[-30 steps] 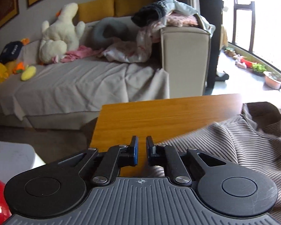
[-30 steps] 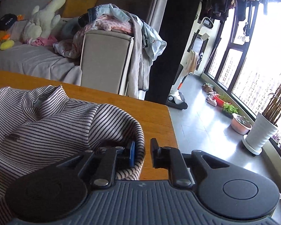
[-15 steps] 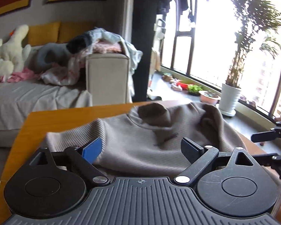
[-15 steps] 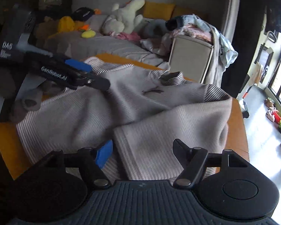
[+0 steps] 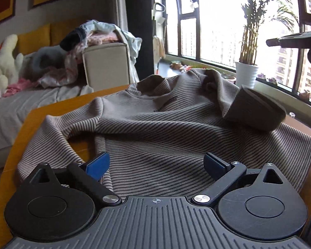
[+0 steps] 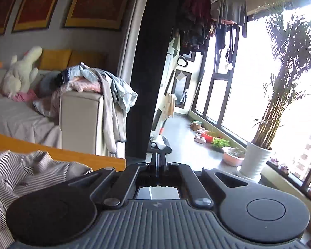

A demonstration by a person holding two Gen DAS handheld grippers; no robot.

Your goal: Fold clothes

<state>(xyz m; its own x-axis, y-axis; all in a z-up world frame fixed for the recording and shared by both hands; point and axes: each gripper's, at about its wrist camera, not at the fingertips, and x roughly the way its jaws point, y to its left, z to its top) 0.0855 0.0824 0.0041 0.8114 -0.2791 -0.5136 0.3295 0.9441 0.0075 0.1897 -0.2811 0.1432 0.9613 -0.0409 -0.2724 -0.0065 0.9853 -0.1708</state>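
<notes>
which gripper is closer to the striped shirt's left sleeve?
Left. The left gripper hangs open over the striped shirt beside that sleeve; the right gripper, shut, points off the table edge.

Wooden counter (image 5: 51, 112) w/ rounded corner. Behind: sofa (image 6: 16, 120) w/ white plush toy (image 6: 20, 72), yellow cushions (image 6: 56, 59); clothes heap (image 6: 97, 78) on armrest. Tall potted palm (image 6: 257, 157) by window; pink bowl (image 6: 233, 157), prob. a planter, on floor.

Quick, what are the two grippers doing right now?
Left gripper: open, holding nothing, over the striped shirt.
Right gripper: shut, holding nothing.
</notes>
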